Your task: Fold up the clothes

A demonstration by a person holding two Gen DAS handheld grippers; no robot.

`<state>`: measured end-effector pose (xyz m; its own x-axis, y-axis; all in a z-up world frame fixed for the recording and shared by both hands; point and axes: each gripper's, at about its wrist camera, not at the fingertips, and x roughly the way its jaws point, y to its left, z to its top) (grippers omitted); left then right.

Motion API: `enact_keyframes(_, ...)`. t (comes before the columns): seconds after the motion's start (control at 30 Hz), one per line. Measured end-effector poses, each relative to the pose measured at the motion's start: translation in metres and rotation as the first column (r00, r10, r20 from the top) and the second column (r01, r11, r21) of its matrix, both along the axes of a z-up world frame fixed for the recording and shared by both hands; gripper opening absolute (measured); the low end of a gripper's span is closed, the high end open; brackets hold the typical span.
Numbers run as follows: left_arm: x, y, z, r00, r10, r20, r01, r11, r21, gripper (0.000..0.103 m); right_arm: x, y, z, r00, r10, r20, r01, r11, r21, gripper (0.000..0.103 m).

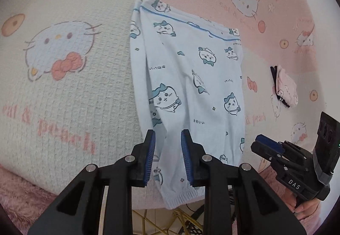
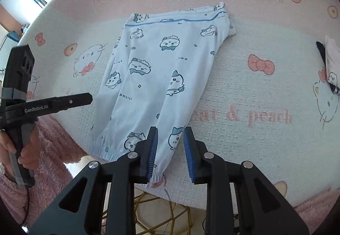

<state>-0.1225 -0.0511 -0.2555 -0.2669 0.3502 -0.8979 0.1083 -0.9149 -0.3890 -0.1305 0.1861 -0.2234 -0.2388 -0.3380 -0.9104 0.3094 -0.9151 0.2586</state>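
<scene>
Light blue printed pants lie folded lengthwise on the pink and white blanket, waistband far, elastic cuffs at the near edge; they also show in the right wrist view. My left gripper is open and empty, hovering over the cuff end. My right gripper is open and empty above the right cuff. The right gripper shows at the lower right of the left wrist view. The left gripper shows at the left of the right wrist view.
A small folded pink garment with a black item lies to the right; it also shows in the right wrist view. The cartoon-print blanket covers the surface. Its near edge drops to a gold wire frame and floor.
</scene>
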Motion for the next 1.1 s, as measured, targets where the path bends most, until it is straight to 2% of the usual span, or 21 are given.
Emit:
enact_keyframes(0.1,-0.011,0.014,-0.014,0.999,-0.025,0.033,0.026,0.999,-0.037,0.027,-0.007,-0.007,-0.012,1.0,0.013,0.021,-0.014,1.0,0.026,0.025)
enact_keyframes(0.17,-0.012,0.013,-0.021,0.999,-0.018,0.04,0.019,1.0,-0.013,0.027,-0.01,-0.006,-0.02,0.999,0.004,0.041,-0.005,1.0,0.022,0.025)
enact_keyframes(0.27,-0.008,0.013,-0.023,1.0,-0.022,0.019,0.021,0.999,0.045,0.027,-0.013,-0.002,-0.033,0.997,-0.018,0.07,0.018,1.0,0.006,0.026)
enact_keyframes(0.33,-0.005,0.016,-0.02,0.999,-0.04,-0.007,0.041,0.999,0.014,0.026,-0.013,0.002,-0.042,0.995,-0.039,0.091,0.039,0.999,0.001,0.027)
enact_keyframes(0.4,-0.003,0.015,-0.015,0.999,-0.035,-0.036,0.035,0.999,-0.004,0.01,-0.014,0.007,-0.05,0.992,-0.064,0.11,0.066,0.998,-0.016,0.03)
enact_keyframes(0.6,0.014,0.002,0.012,0.991,0.02,-0.129,-0.023,1.0,-0.017,0.002,-0.014,0.019,-0.052,0.984,-0.114,0.137,0.124,0.99,-0.067,0.031)
enact_keyframes(0.67,0.02,-0.008,0.015,0.989,0.05,-0.136,-0.051,0.999,-0.001,0.002,-0.012,0.021,-0.052,0.985,-0.114,0.127,0.124,0.99,-0.068,0.031)
enact_keyframes(0.73,0.02,-0.017,0.01,0.993,0.061,-0.105,-0.058,0.998,0.036,0.002,-0.009,0.023,-0.051,0.987,-0.116,0.116,0.124,0.99,-0.072,0.031)
enact_keyframes(0.83,0.011,-0.02,-0.004,0.996,0.074,-0.056,-0.071,0.995,0.068,0.003,-0.006,0.028,-0.047,0.985,-0.136,0.105,0.145,0.986,-0.083,0.031)
enact_keyframes(0.93,0.001,-0.011,-0.012,0.996,0.068,-0.053,-0.065,0.997,0.048,0.004,-0.005,0.035,-0.038,0.984,-0.153,0.091,0.163,0.979,-0.121,0.031)
enact_keyframes(1.03,-0.005,-0.004,-0.017,0.998,0.053,-0.041,-0.051,0.998,0.04,0.009,-0.004,0.042,-0.033,0.983,-0.168,0.075,0.176,0.978,-0.112,0.032)
enact_keyframes(1.07,-0.006,-0.003,-0.019,0.998,0.05,-0.034,-0.049,0.998,0.037,0.018,-0.004,0.044,-0.033,0.982,-0.171,0.078,0.179,0.978,-0.11,0.032)
enact_keyframes(1.1,-0.005,-0.003,-0.019,0.998,0.054,-0.034,-0.053,0.998,0.031,0.03,-0.004,0.046,-0.033,0.981,-0.177,0.083,0.186,0.976,-0.111,0.032)
